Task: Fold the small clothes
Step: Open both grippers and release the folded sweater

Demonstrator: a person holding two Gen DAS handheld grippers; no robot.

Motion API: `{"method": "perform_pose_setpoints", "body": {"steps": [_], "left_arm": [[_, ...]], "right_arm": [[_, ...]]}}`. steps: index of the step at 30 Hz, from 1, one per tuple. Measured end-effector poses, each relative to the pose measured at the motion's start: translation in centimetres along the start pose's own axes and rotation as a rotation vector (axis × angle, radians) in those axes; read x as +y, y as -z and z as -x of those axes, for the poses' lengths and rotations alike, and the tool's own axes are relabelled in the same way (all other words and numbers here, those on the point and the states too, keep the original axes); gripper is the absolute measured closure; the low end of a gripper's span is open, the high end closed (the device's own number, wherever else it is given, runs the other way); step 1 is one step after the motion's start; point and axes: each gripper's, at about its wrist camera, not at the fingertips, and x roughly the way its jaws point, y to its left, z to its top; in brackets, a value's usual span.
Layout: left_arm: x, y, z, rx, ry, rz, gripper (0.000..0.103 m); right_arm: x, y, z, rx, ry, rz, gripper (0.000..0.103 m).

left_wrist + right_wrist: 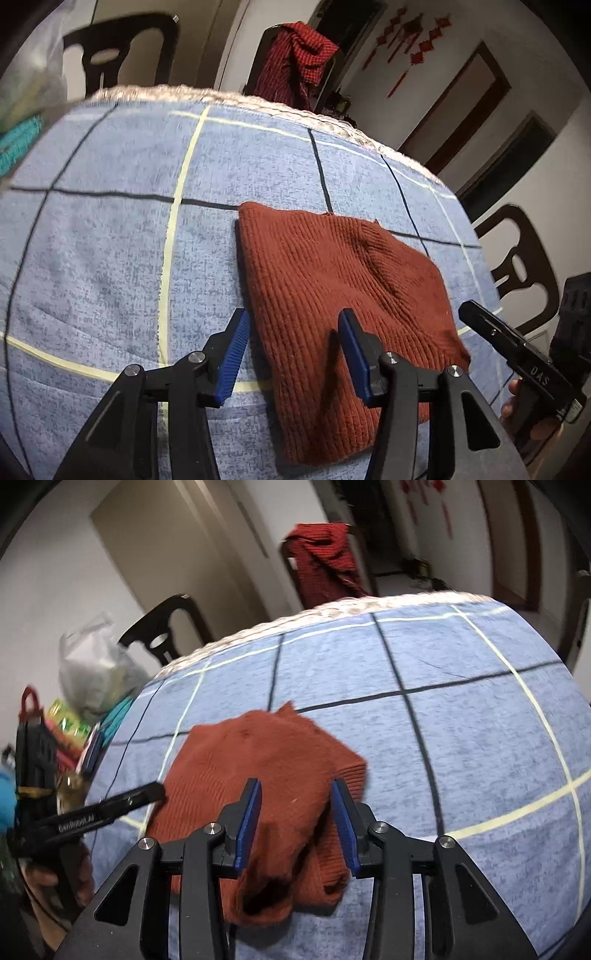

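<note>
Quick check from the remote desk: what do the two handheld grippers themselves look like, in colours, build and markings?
Both match: the left gripper and right gripper have black angular linkage arms with round silver pivot bolts and flat blue ribbed fingers. White lettering runs along each black body where the opposite camera sees it. A bare hand grips the right handle.

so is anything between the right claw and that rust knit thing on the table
Nothing visible is in the way. The right claw is open directly over the rust knit garment on the blue checked cloth; the left claw is open over its other side.

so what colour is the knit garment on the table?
Rust red, ribbed knit garment; clearest in left wrist view.
</note>
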Motion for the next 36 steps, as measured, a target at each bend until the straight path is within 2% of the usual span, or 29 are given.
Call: {"method": "perform_pose_setpoints", "body": {"steps": [4,8,13,19,21,27,30,32,35,36], "left_arm": [[-1.8,1.4,0.1,-0.014,-0.054,-0.074,0.049],[-2.8,2.7,0.0,-0.031,-0.098,-0.109,0.049],[-3.4,3.9,0.4,-0.052,-0.126,-0.135,0.049],[-4.0,4.7,1.1,-0.094,-0.174,-0.15,0.046],[-4.5,5.4,1.5,-0.11,-0.206,-0.173,0.044],[-4.6,7.7,2.2,-0.096,-0.224,-0.14,0.037],[-4.4,9.2,2.3,-0.088,-0.246,-0.113,0.033],[-4.5,10.1,1.8,-0.058,-0.254,-0.118,0.033],[-4.9,11.5,1.3,-0.055,-0.32,-0.147,0.033],[-4.8,11.7,1.1,-0.045,-0.315,-0.147,0.033]], "right_arm": [[1.3,1.5,-1.2,0.032,0.059,0.128,0.063],[1.2,2.9,-1.6,0.043,0.151,0.187,0.063],[-0.9,3.1,-0.5,0.046,0.104,0.093,0.059],[0.3,4.1,1.6,0.002,0.06,0.127,0.059],[1.0,5.0,2.0,-0.011,0.076,0.15,0.059],[2.5,8.0,3.2,-0.042,0.147,0.22,0.058],[2.7,9.4,3.2,-0.014,0.16,0.217,0.052],[2.6,10.0,3.1,0.001,0.175,0.217,0.051],[2.7,10.9,2.6,0.033,0.222,0.236,0.051],[2.7,11.1,2.4,0.043,0.239,0.239,0.051]]}}
